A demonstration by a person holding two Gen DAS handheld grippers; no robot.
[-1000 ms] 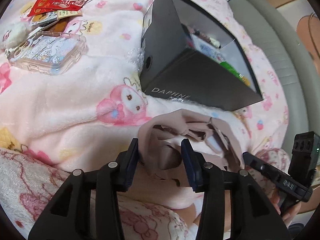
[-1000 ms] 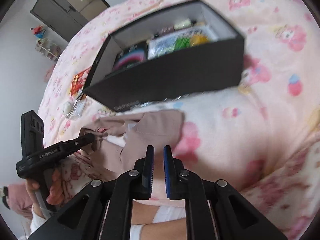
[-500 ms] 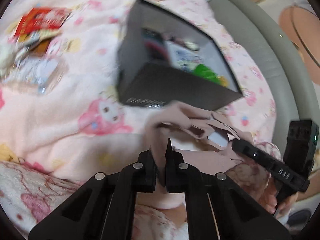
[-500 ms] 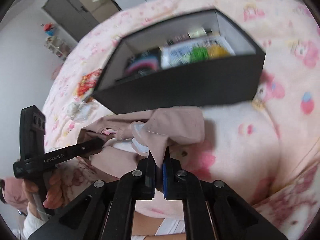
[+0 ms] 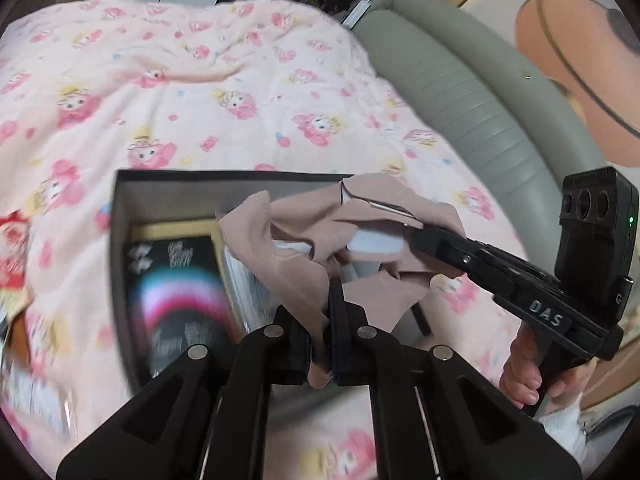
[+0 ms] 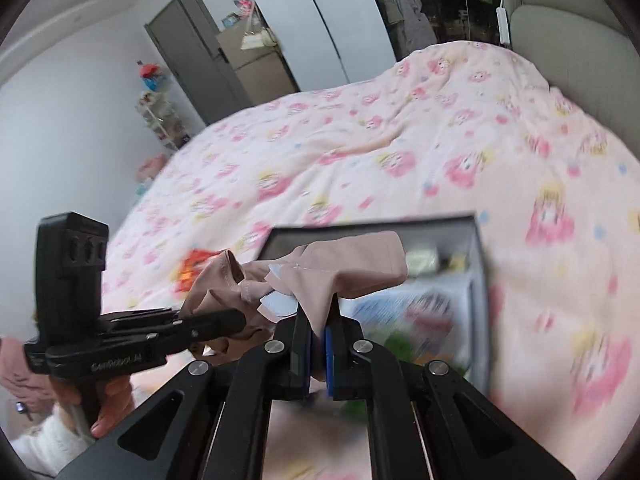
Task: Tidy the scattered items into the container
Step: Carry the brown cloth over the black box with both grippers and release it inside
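While both grippers carry one item together, the findings are as follows.

Item in hand: a beige cloth pouch (image 5: 320,240), limp and crumpled, hanging between the two tools with a pale insert showing in its folds.
Left gripper (image 5: 320,344): jaws nearly closed, pinching a lower flap of the pouch; cloth protrudes below the pads.
Right gripper (image 6: 318,344): jaws likewise nearly closed on a fold of the same pouch, which drapes over and ahead of the tips.
Container: the black box (image 5: 120,216) lies ahead of and below both sets of jaws, open-topped, on the pink blanket (image 5: 200,80).
Box contents: a dark printed packet (image 5: 176,300) under the left jaws; other packets under the right jaws, blurred.
Step, as judged: lowering the pouch into the box.
Method advised: bring both tools down level, keeping the pouch inside the walls; the end beyond the right jaws appears to overhang the box's far rim, so draw it inward first.
Release: open both together only once the cloth rests on the contents.
Risk: a trailing flap may snag the rim.
Remaining: red packets (image 5: 12,256) lie outside the box, left of the jaws.
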